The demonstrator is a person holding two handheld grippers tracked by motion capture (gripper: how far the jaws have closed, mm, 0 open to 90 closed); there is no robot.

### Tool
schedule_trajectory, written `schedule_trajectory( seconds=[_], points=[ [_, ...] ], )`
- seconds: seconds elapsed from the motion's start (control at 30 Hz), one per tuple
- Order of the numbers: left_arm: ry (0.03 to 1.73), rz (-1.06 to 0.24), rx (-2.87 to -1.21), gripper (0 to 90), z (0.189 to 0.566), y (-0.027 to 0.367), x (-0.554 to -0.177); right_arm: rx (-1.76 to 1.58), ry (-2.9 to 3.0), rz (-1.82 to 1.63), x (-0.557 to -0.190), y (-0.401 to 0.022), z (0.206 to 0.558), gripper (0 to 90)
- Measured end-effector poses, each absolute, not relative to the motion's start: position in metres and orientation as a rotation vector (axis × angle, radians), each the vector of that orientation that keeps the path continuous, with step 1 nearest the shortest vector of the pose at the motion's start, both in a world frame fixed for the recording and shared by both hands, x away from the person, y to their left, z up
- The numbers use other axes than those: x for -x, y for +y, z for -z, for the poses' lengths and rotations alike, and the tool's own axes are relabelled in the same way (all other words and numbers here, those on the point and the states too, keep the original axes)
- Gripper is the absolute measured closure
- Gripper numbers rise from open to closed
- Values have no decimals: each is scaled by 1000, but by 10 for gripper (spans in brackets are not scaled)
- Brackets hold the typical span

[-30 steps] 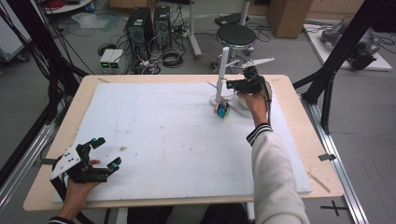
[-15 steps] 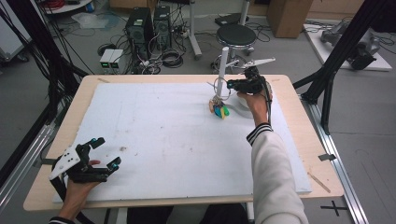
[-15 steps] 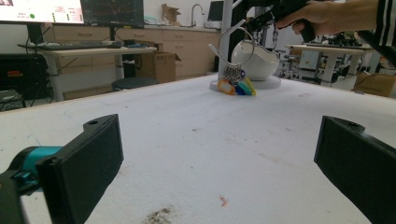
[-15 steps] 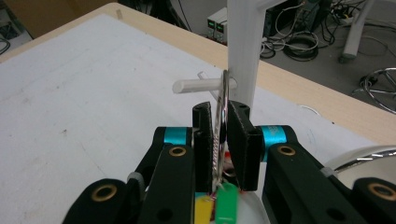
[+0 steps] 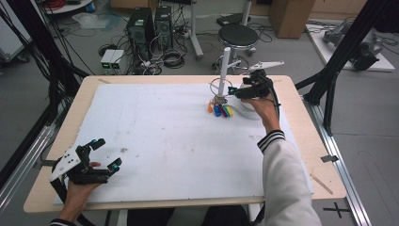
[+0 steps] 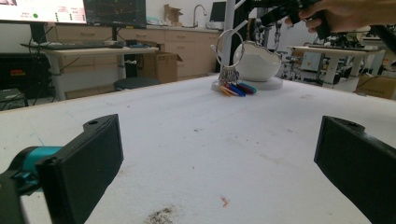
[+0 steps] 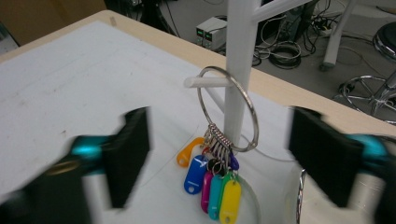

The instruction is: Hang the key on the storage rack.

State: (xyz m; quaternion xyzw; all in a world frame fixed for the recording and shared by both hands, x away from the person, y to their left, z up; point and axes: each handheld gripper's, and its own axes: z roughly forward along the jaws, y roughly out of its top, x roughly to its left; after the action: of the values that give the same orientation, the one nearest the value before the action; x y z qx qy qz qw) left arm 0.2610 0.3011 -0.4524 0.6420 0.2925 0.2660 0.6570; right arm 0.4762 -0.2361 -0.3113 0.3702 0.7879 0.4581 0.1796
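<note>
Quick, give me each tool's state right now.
Left tool: open, empty.
Right tool: jaws just opened, off the key ring that hangs on the white stand.

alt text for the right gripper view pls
A large metal key ring carrying coloured plastic tags hangs on a peg of a white stand, between the right gripper's open, just-opened black jaws, above a white table mat.

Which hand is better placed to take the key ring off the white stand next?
Right. The right gripper, jaws just opened, is beside the key ring hanging on the white stand. The left gripper rests far across the table.
</note>
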Motion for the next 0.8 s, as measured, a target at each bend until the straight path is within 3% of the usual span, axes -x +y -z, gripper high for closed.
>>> schedule_trajectory(
  seconds=[0.07,0.43,0.8],
  points=[
    [662,-604,-1452,17,453,301,-261,-1021,2259,-1298,-471,-236,311,8],
    [664,-606,-1451,17,453,301,-261,-810,2260,-1399,-423,-251,307,9],
    [664,-632,-1449,17,453,299,-259,-673,2187,-1561,-369,-272,349,9]
  ],
)
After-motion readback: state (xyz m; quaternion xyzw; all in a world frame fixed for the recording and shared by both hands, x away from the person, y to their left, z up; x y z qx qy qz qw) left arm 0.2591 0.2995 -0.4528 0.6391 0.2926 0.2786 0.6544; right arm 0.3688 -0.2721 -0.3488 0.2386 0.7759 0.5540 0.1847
